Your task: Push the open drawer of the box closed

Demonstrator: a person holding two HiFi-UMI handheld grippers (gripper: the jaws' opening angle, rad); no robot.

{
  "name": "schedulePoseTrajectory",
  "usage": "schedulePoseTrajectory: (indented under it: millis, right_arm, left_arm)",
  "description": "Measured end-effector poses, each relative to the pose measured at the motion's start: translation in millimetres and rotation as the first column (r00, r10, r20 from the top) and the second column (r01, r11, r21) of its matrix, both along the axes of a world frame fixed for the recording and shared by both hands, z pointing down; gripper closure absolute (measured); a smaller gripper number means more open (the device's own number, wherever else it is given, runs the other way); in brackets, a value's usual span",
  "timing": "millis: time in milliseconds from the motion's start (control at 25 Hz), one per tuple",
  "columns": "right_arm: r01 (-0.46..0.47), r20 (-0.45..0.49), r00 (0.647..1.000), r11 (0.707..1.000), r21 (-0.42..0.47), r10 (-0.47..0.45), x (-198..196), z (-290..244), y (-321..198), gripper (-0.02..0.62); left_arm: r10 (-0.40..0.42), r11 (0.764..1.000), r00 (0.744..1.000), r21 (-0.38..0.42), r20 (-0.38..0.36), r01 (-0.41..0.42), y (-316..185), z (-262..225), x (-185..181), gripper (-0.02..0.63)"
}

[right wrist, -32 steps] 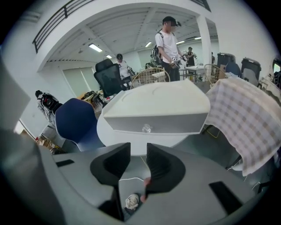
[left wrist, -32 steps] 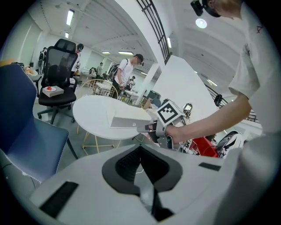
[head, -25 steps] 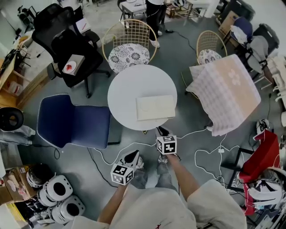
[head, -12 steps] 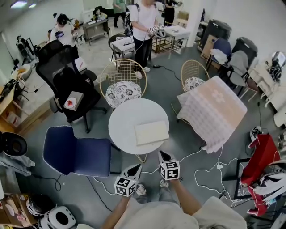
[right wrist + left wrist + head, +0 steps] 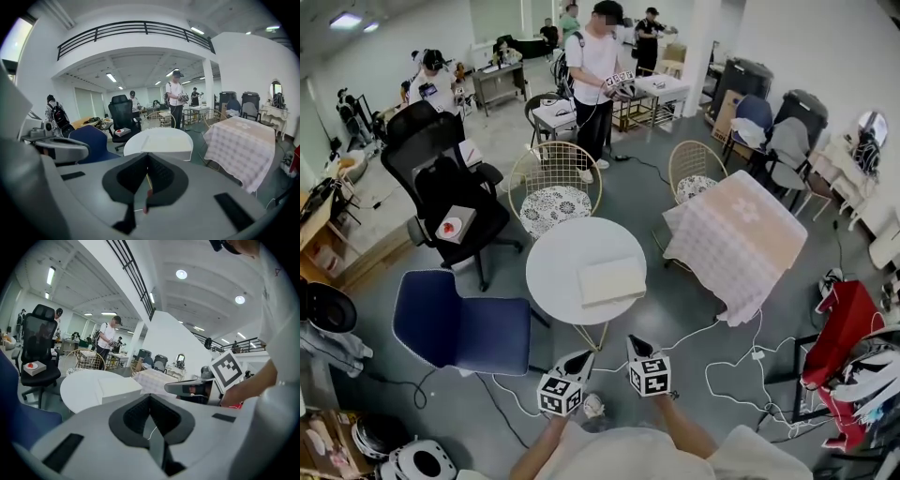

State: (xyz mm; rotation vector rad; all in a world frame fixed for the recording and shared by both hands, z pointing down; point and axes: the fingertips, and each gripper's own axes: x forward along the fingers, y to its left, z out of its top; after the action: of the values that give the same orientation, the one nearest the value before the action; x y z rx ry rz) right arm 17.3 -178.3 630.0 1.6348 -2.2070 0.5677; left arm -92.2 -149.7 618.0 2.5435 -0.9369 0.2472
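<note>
Head view: both grippers are held low in front of the person, on the near side of the round white table [image 5: 551, 267], and neither touches it. The left gripper [image 5: 579, 359] has its jaws brought together with nothing between them, and the right gripper [image 5: 636, 345] is likewise closed and empty (each gripper's own view shows its dark pads meeting along a seam). The box [image 5: 612, 281], flat and cream-coloured, lies on the table toward its right near edge, well apart from both grippers; whether its drawer stands out or sits flush cannot be told from any view. In the right gripper view the box sits almost straight ahead beyond the jaw tips. In the left gripper view it lies up and to the left of them, with the right gripper showing at the right. A blue chair [image 5: 464, 333] stands left of the table and a black office chair [image 5: 441, 178] beyond that. A wire chair [image 5: 553, 206] with a patterned cushion stands at the far side, and a cloth-covered table [image 5: 741, 234] stands to the right.
</note>
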Motion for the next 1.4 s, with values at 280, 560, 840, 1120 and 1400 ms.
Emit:
schedulePoseTrajectory:
  millis: [280, 560, 840, 1120, 1400]
  right_arm:
    - [0.033, 0.010, 0.999, 0.999, 0.035, -0.034, 20.4, -7.6, 61.0, 0.580]
    - [0.055, 0.019, 0.998, 0.998, 0.044, -0.055, 43.9, -0.3, 155.7, 0.580]
    - [0.059, 0.035, 0.998, 0.997, 0.059, -0.061, 59.4, -0.2, 217.5, 0.580]
    - [0.103, 0.026, 0.994, 0.989, 0.104, -0.106, 52.5, -15.5, 249.7, 0.580]
    - [0.116, 0.025, 0.993, 0.989, 0.097, -0.119, 50.4, -12.9, 284.5, 0.580]
  left_arm:
    - [-0.020, 1.000, 1.000, 0.020, 0.011, 0.020, 57.3, -3.6, 21.8, 0.594]
    - [-0.013, 0.999, 0.999, 0.034, 0.041, 0.012, 137.0, 2.4, 49.0, 0.594]
    - [-0.031, 0.997, 0.999, 0.069, 0.040, 0.028, 198.9, -6.6, 64.3, 0.594]
    - [-0.049, 0.995, 0.998, 0.094, 0.040, 0.045, 237.9, -14.0, 67.5, 0.594]
    - [-0.054, 0.995, 0.997, 0.091, 0.046, 0.049, 264.3, -13.5, 69.8, 0.594]
